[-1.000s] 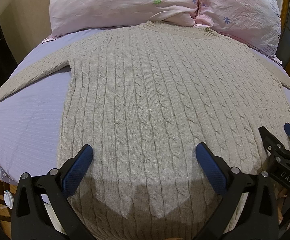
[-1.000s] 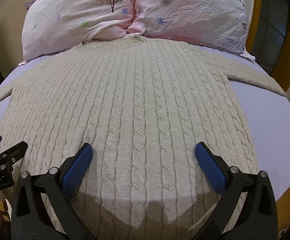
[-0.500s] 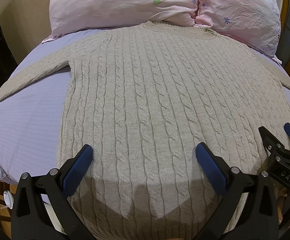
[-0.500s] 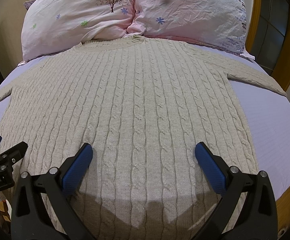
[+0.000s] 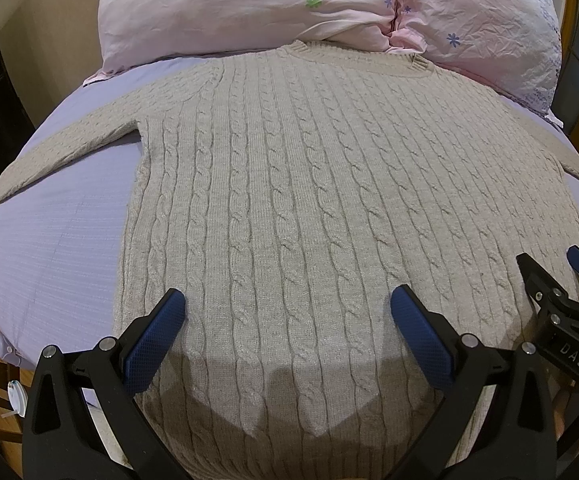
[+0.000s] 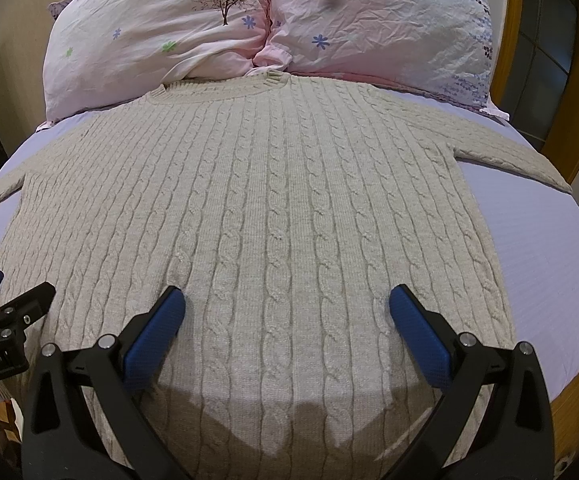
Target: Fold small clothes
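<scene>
A beige cable-knit sweater [image 5: 309, 200] lies flat and spread out on the bed, collar at the far end by the pillows, both sleeves stretched out sideways; it also shows in the right wrist view [image 6: 281, 208]. My left gripper [image 5: 287, 320] is open and empty, hovering over the lower left part of the sweater near its hem. My right gripper [image 6: 287, 320] is open and empty over the lower right part near the hem. The right gripper also shows at the right edge of the left wrist view [image 5: 561, 288], and the left gripper at the left edge of the right wrist view [image 6: 5, 300].
The sweater rests on a lavender bed sheet [image 5: 49, 240]. Two pink flowered pillows [image 5: 249, 4] [image 6: 389, 24] lie against the collar at the head of the bed. A wooden bed frame [image 6: 573, 392] edges the right side.
</scene>
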A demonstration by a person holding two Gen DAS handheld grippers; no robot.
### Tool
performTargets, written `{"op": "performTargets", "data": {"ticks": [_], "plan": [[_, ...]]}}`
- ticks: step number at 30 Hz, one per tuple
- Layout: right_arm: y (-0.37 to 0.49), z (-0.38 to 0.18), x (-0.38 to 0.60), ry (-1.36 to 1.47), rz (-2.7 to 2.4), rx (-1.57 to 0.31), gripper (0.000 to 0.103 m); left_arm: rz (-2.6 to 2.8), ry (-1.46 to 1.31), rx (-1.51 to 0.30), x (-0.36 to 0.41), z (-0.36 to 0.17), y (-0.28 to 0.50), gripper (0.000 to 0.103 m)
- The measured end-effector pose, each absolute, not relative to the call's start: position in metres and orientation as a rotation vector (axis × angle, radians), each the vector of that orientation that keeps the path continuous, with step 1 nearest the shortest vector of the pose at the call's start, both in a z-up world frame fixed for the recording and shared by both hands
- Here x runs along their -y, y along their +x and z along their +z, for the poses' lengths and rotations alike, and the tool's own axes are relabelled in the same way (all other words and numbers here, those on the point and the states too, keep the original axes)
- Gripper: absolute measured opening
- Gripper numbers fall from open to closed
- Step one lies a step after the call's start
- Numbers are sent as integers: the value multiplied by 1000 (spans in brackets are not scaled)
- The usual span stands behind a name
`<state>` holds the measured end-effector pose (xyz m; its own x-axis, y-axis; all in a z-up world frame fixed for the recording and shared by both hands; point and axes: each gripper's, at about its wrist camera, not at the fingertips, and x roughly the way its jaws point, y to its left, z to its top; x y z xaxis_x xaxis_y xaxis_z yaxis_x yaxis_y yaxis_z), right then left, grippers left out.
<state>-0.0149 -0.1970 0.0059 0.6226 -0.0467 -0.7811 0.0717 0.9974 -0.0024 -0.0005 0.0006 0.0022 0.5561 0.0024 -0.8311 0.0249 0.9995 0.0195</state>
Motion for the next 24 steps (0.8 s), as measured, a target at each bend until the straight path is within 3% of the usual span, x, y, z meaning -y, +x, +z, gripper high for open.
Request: {"op": "performTargets", "data": {"ticks": [7, 13, 15, 17, 18, 19, 24], "plan": [[-8, 16, 219, 39, 33, -884, 101, -40, 42, -981, 0, 0, 0, 102], [7, 74, 387, 325, -293, -688, 101, -142, -65, -914, -24, 14, 11, 102], [14, 73, 442, 444, -377, -678, 92, -142, -87, -843, -34, 22, 14, 102], [21, 58, 514, 637, -475, -701, 47, -139, -92, -773, -41, 30, 15, 102], [24, 47, 544, 742, -516, -722, 39, -147, -105, -721, -47, 34, 15, 102], [24, 40, 561, 802, -541, -731, 33, -153, -120, -679, -53, 39, 14, 102], [25, 8, 632, 1056, -648, -708, 32, -148, -187, -619, -77, 49, 25, 102]]}}
